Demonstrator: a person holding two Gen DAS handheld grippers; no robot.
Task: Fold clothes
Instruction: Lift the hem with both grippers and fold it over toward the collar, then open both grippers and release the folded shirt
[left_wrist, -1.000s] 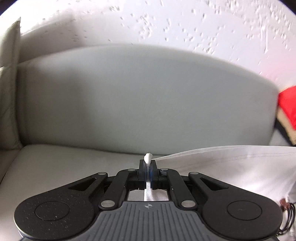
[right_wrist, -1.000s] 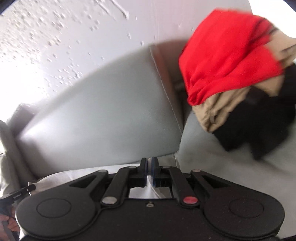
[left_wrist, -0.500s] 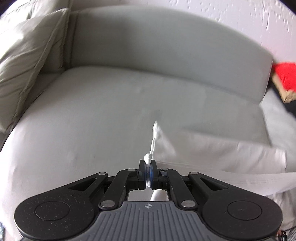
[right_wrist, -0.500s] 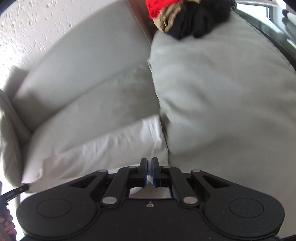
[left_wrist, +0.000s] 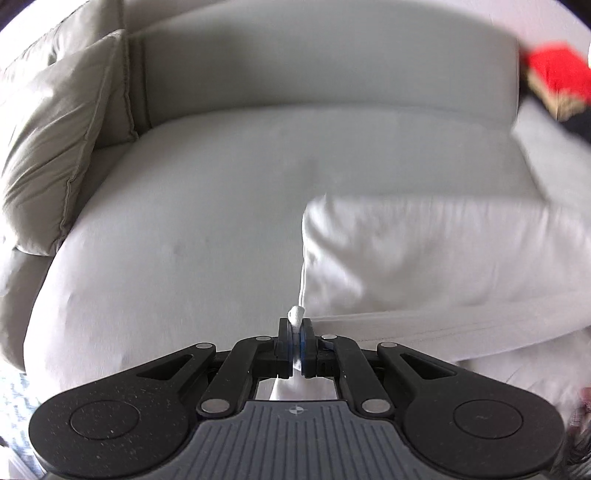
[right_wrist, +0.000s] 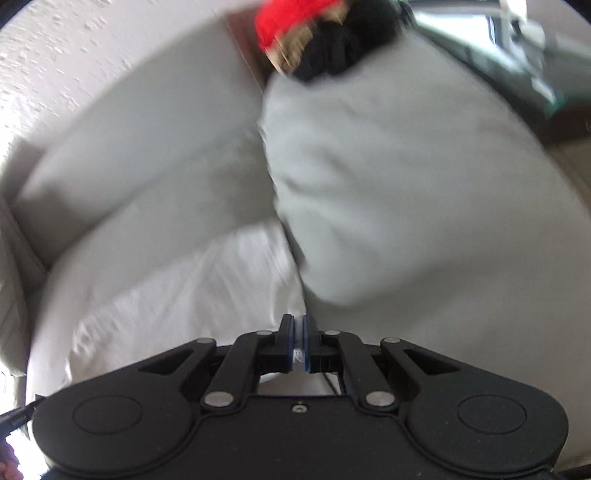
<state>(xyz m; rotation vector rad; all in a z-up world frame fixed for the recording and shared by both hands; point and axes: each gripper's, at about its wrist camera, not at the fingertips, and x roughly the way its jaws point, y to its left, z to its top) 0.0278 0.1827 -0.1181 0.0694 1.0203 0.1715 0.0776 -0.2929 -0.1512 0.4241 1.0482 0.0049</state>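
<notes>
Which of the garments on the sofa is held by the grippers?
The white garment, spread on the seat cushion, is pinched by both grippers. The red, tan and black ones lie piled apart at the far right end.

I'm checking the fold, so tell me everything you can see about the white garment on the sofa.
The white garment looks like thin woven cloth, wrinkled, lying mostly flat on the grey sofa seat. A hemmed edge runs along its near side. The left gripper and right gripper are each shut on a pinch of it. What kind of garment it is cannot be told.
</notes>
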